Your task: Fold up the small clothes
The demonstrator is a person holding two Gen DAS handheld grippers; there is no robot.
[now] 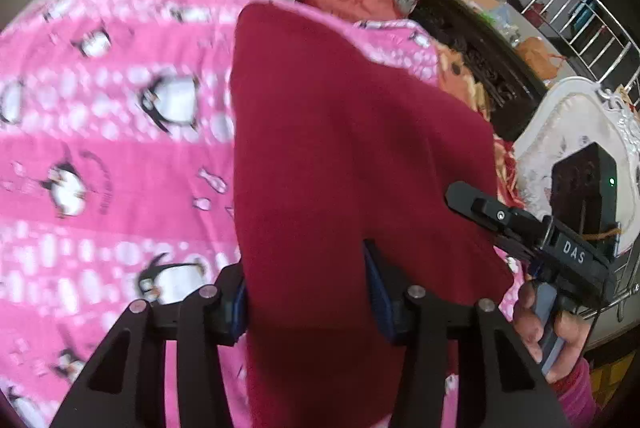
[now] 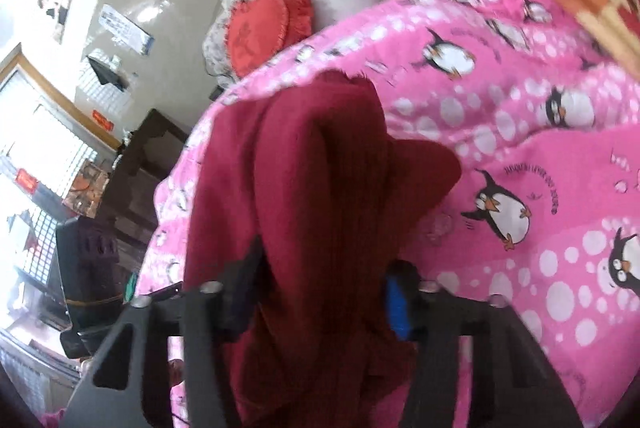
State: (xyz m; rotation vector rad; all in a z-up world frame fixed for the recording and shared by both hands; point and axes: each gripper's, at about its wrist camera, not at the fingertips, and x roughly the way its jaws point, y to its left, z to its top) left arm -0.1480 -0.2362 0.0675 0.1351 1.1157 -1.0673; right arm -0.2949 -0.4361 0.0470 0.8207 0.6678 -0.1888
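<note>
Holding the dark red cloth [image 1: 352, 155] up over the pink penguin blanket [image 1: 112, 155], the left gripper [image 1: 306, 292] and right gripper [image 2: 320, 292] each seem to pinch an edge, probably to fold it over.

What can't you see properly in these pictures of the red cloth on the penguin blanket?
- Left wrist view: whether the left tool pinches the red cloth; cloth drapes over its fingers.
- Right wrist view: the same for the right tool; bunched cloth covers the gap.
- Both views: what garment it is; folds and the bottom edge hide its shape.
- Penguin blanket: its writing is blurred in the left view.
- Right tool's fingertips, left view: too little shows.
</note>
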